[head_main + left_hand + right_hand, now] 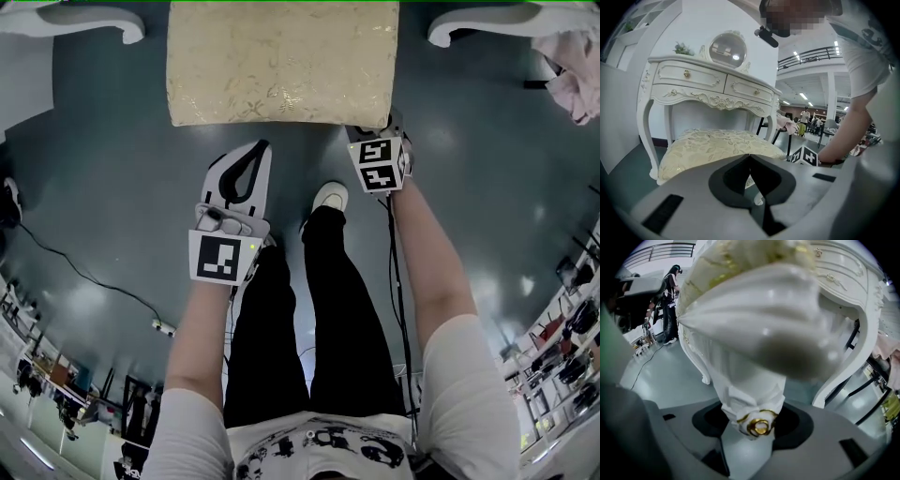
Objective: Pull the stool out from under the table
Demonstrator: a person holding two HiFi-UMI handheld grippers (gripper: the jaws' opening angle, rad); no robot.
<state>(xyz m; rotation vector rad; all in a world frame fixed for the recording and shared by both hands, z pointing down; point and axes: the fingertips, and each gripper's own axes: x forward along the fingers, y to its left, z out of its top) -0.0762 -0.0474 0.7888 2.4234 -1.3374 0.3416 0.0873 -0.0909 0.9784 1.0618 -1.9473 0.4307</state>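
Stands on the grey floor [94, 187] facing a white dressing table [712, 84], with 1 shoe [330, 197] just short of the stool [281, 61]. Pinches the stool's near right corner with the right gripper [382, 127]. Closes its 2 jaws, as the right gripper view shows, on the carved white top of the leg, either side of a gold rosette [759, 425] and just below the cream brocade cushion [736, 261]. Holds the left gripper [255, 155] low and apart from the stool, pressed together on nothing. Shows the same in the left gripper view: left gripper [750, 159] tips meeting, with only the cushion [717, 145] beyond them.

Places the stool between the 2 table legs [94, 21], with the cushion's front edge toward the feet and its back edge cut off at the top of the head view. Reads, from the left gripper view, as sitting largely forward of the drawer front, perhaps with the rear part beneath it; cannot tell how much.

Counts the grasp as done. Judges the pull as partly done at best. Leaves dragging the stool back toward the body until the whole seat clears the table legs, then letting go. Uses only 1 gripper on the stool, so may swivel it about that corner.
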